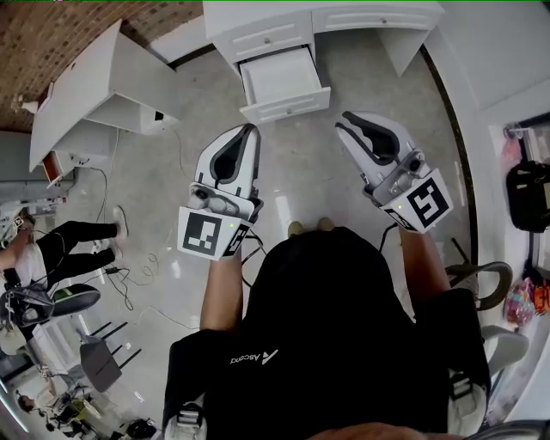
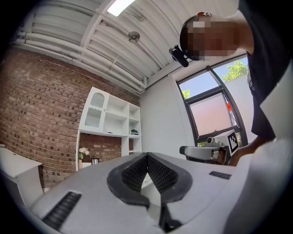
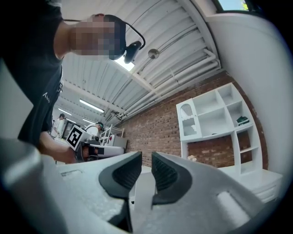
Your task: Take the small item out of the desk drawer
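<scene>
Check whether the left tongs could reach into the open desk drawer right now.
Probably yes: the drawer is pulled out, and only bare floor lies between it and the left tongs, whose tips are together.

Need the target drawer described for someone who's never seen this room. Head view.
Find the white desk at the top of the head view. At its picture-left end, the white open drawer sits just below a closed drawer front. It alone is pulled out, showing its white inside.

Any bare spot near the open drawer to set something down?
Bare floor between the drawer front and the person's shoes; the drawer's visible inside looks bare too. Crowded: cables and another person's legs at left, chair at right.
</scene>
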`<move>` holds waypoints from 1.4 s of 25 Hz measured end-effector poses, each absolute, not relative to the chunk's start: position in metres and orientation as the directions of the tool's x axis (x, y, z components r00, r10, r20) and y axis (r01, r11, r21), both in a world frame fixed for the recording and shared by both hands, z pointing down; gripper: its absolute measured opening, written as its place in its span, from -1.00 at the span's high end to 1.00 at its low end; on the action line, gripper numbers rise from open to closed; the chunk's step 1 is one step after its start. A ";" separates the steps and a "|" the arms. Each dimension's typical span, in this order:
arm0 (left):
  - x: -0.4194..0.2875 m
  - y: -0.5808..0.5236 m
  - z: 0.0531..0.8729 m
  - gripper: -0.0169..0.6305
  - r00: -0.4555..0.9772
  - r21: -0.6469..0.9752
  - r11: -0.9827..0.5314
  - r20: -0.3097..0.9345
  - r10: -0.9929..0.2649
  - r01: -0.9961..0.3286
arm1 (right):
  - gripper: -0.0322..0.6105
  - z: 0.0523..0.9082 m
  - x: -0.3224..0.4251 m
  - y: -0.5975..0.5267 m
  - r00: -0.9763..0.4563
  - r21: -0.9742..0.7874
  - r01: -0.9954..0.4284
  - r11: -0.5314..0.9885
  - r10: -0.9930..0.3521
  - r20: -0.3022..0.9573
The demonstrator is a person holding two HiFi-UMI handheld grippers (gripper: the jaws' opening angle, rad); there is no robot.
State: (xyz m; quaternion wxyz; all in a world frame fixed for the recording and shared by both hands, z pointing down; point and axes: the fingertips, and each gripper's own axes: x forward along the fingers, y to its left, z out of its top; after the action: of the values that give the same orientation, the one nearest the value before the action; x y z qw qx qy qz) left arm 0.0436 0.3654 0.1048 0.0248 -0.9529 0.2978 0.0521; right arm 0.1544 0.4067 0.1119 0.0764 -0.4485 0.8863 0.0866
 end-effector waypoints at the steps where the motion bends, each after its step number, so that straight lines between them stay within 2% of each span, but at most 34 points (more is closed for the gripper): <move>1: 0.048 0.364 0.106 0.95 0.814 -0.015 -0.818 -0.112 -0.571 -0.576 | 0.70 0.114 0.159 0.406 -0.592 0.086 -0.804 0.589 -0.778 -0.211; 8: 0.063 0.343 0.115 0.95 0.780 -0.015 -0.783 -0.103 -0.617 -0.622 | 0.66 0.132 0.181 0.383 -0.644 0.096 -0.764 0.638 -0.743 -0.183; 17: 0.046 0.288 0.136 0.95 0.750 0.003 -0.754 -0.097 -0.654 -0.657 | 0.47 0.154 0.170 0.319 -0.667 0.099 -0.745 0.660 -0.733 -0.131; 23: 0.021 0.204 0.160 0.95 0.740 0.024 -0.745 -0.094 -0.666 -0.667 | 0.37 0.177 0.150 0.236 -0.682 0.095 -0.730 0.676 -0.729 -0.059; 35: -0.028 0.011 0.245 0.95 0.751 0.024 -0.752 -0.024 -0.660 -0.659 | 0.36 0.251 0.084 0.038 -0.736 0.091 -0.653 0.752 -0.659 0.158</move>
State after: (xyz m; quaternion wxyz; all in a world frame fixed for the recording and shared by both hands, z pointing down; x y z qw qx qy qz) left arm -0.0279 0.0110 0.2447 -0.0069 -0.9357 0.3524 0.0155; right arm 0.0845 0.0379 0.2512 -0.0903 -0.3521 0.9315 0.0149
